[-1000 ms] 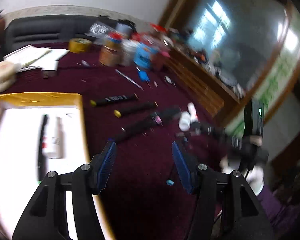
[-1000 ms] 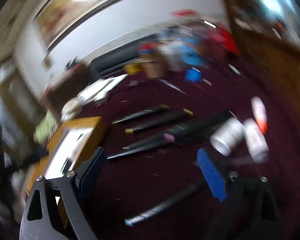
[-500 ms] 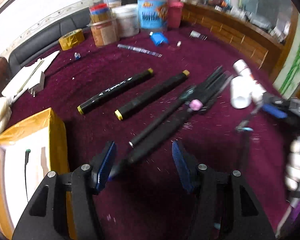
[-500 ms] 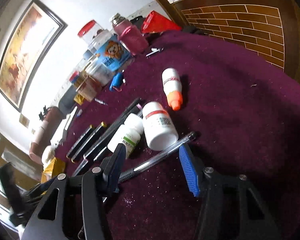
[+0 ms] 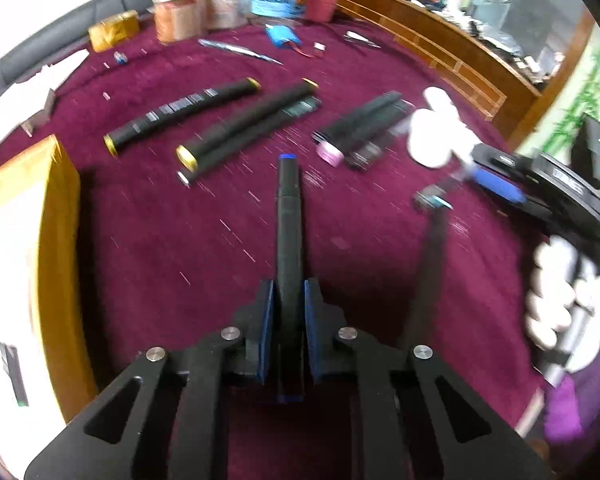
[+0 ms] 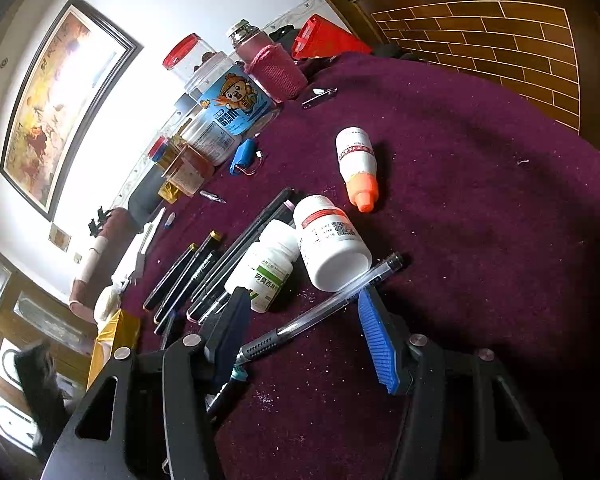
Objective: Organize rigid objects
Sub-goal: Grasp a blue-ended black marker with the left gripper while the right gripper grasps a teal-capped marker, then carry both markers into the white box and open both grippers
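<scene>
My left gripper (image 5: 288, 292) is shut on a black marker (image 5: 287, 216) with a blue tip and holds it pointing forward above the maroon tablecloth. Two black markers with yellow ends (image 5: 184, 116) and a bundle of dark pens (image 5: 360, 128) lie ahead. My right gripper (image 6: 304, 316) is open, its fingers on either side of a clear gel pen (image 6: 320, 308) on the cloth. Two white pill bottles (image 6: 328, 240) and an orange-capped bottle (image 6: 358, 164) lie just beyond it. The right gripper also shows in the left wrist view (image 5: 496, 184).
A yellow-rimmed box (image 5: 56, 216) with a white inside sits at the left. Jars and containers (image 6: 228, 120) stand at the table's far side, with a blue battery pack (image 6: 242, 156). A wooden wall (image 6: 500, 40) runs along the right.
My left gripper has closed on the black blue-tipped marker and lifted it. My right gripper has stayed open over the clear pen by the pill bottles.
</scene>
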Tool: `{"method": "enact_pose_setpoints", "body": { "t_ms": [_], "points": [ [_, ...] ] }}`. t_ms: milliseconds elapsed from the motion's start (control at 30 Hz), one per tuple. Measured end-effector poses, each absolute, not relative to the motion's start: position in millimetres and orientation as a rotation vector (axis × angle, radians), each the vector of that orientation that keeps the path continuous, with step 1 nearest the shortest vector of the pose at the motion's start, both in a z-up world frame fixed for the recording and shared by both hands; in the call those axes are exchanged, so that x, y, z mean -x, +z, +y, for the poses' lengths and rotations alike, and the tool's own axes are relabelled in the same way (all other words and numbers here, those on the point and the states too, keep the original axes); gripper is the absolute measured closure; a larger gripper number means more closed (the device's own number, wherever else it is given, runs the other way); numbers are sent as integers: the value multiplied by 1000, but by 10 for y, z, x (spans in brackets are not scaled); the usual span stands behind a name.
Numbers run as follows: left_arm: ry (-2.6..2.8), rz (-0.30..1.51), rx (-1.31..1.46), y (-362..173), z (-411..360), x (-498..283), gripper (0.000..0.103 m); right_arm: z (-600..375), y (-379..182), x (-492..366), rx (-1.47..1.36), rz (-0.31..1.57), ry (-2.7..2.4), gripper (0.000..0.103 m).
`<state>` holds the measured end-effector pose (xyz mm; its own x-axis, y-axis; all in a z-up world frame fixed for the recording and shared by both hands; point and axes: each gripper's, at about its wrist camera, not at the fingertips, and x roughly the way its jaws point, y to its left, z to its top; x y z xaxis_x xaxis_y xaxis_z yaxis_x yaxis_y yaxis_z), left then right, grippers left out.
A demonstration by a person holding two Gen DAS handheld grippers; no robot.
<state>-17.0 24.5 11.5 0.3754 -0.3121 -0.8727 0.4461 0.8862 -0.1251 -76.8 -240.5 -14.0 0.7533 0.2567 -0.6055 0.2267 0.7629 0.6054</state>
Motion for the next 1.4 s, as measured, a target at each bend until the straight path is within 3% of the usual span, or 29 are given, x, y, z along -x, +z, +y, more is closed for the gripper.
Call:
{"method": "enact_pose_setpoints", "body": {
  "t_ms": [200,300,500,600,733,1033,1267,1400],
  "points": [
    [-551,1070,-66,246,214,367,90,-2398,-144,770,-720,735,24,50],
    [-523,1061,-80,229,132,285,79,-2401,-138,767,-722,734,24,50],
    [-484,1000,-198,127,-130,342,73,-2402,-140,767,-722,735,26,49],
    [-481,965,-244,153,-163,424,91,-2399,-136,768,-722,735,28,49],
    [-532,988,-70,227,92,444,91,-2400,-136,765,-723,735,31,49],
    [-648,847,308,642,769,825,91,-2384,-118,748,-698,751,27,49],
    [-645,759,390,806,1206,993,91,-1695,287,969,-459,872,135,51],
    [-648,737,433,795,1360,1052,91,-1222,164,897,-340,989,137,55]
  ]
}}
